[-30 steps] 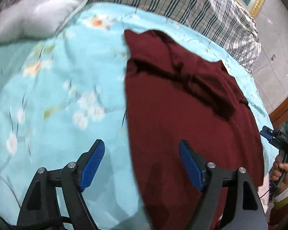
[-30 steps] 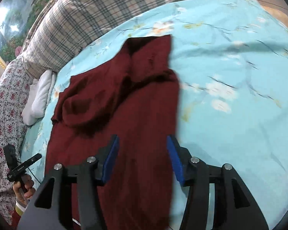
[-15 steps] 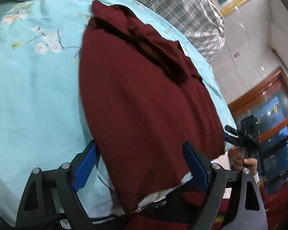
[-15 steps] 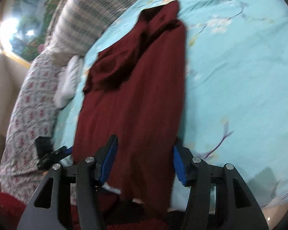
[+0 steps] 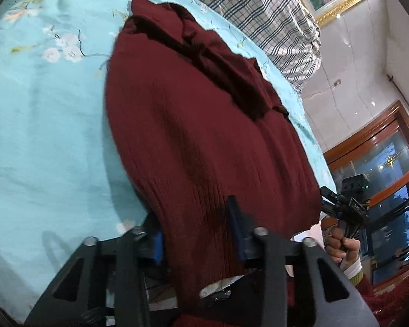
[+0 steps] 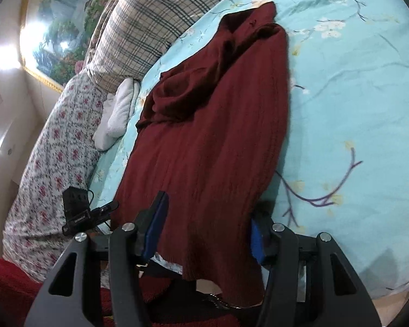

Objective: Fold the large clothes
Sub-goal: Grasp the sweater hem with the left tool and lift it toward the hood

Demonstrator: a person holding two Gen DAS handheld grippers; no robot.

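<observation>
Dark red sweater (image 5: pixel 204 141) lies flat on the blue floral bedsheet (image 5: pixel 41 136), long axis running straight away from both grippers – hem at the near bed edge and hanging a little over it, collar end and a bunched sleeve folded across the top at the far end, toward the plaid pillow (image 6: pixel 150 21). The hem is what matters: it sits right in both sets of jaws, one corner each. Left gripper (image 5: pixel 196 234) straddles the hem's left corner, blue pads either side of the fabric, jaws narrowed but a gap shows – cannot tell if it actually pinches. Right gripper (image 6: pixel 207 229) frames the hem's right corner in the same way, jaws fairly wide, cloth draped between the pads, grip also unclear. Both are equally near, so neither arm has the advantage; the likely next move is to clamp both corners and carry the hem up along the long axis toward the collar. White cloth (image 6: pixel 117 114) sits beside the far left of the sweater, apart from it. A flowered quilt (image 6: pixel 54 147) runs along that side
</observation>
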